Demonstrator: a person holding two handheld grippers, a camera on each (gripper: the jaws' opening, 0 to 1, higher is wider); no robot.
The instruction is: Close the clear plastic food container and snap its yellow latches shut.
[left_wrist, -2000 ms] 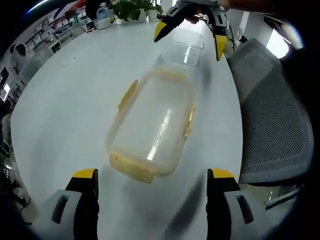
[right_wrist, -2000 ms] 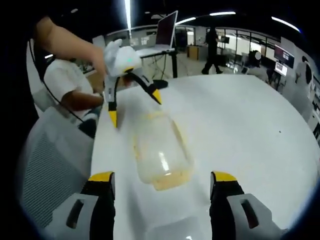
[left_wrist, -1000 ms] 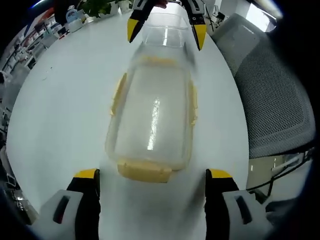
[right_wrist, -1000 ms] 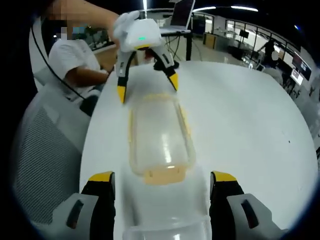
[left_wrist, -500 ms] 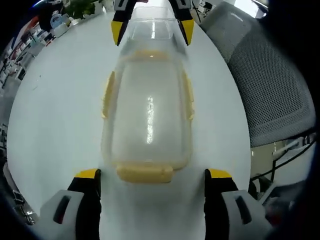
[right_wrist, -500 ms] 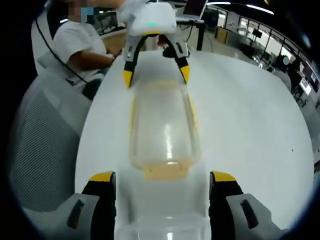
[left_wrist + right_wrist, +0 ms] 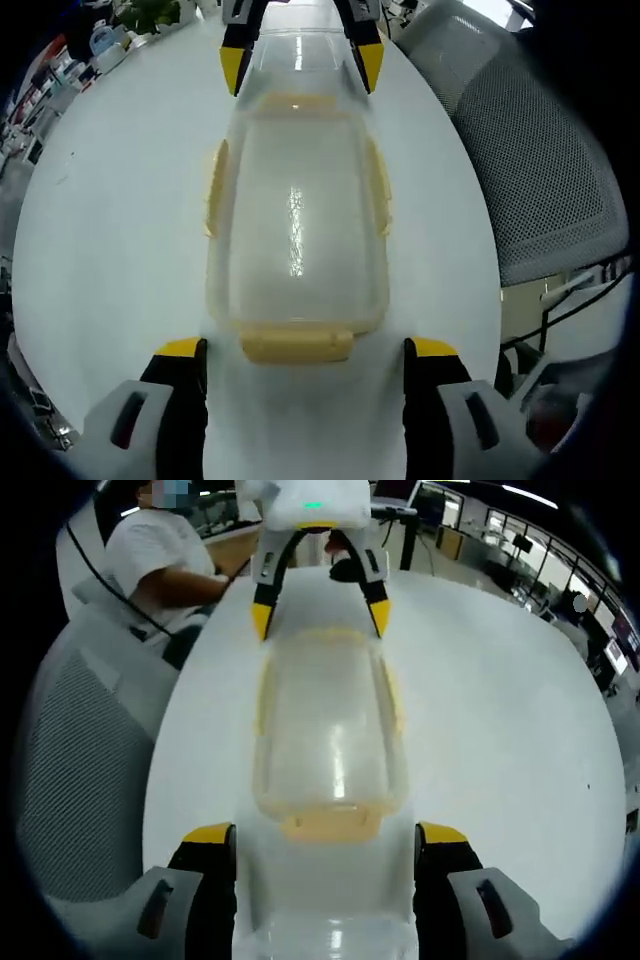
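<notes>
Container: clear plastic food container [image 7: 295,215] lies lengthwise on the white table [image 7: 110,200], between the two grippers; seen also in the right gripper view [image 7: 328,730].
Lid: clear lid [image 7: 300,55] lies flat on the table at the container's far end in the left gripper view (looks joined to it, can't tell for sure); in the right gripper view its near part [image 7: 325,930] sits low between that view's own jaws.
Latches: yellow latches on the rim, one end latch [image 7: 297,344] nearest the left gripper, side latches [image 7: 214,185] along both long edges; in the right gripper view the near end latch [image 7: 330,826] lies just past the jaw tips.
Left gripper: left gripper [image 7: 305,350] has jaws spread wide, yellow tips either side of the near end latch, not touching the container; in the right gripper view it [image 7: 320,615] stands at the far end, jaws apart.
Right gripper: right gripper [image 7: 328,832] jaws apart, straddling the lid; in the left gripper view it [image 7: 300,65] is at the far end, tips flanking the lid.
Chair: grey mesh chair [image 7: 530,150] beside the table edge.
Person: seated person in white shirt [image 7: 165,555] past the table (right gripper view).
</notes>
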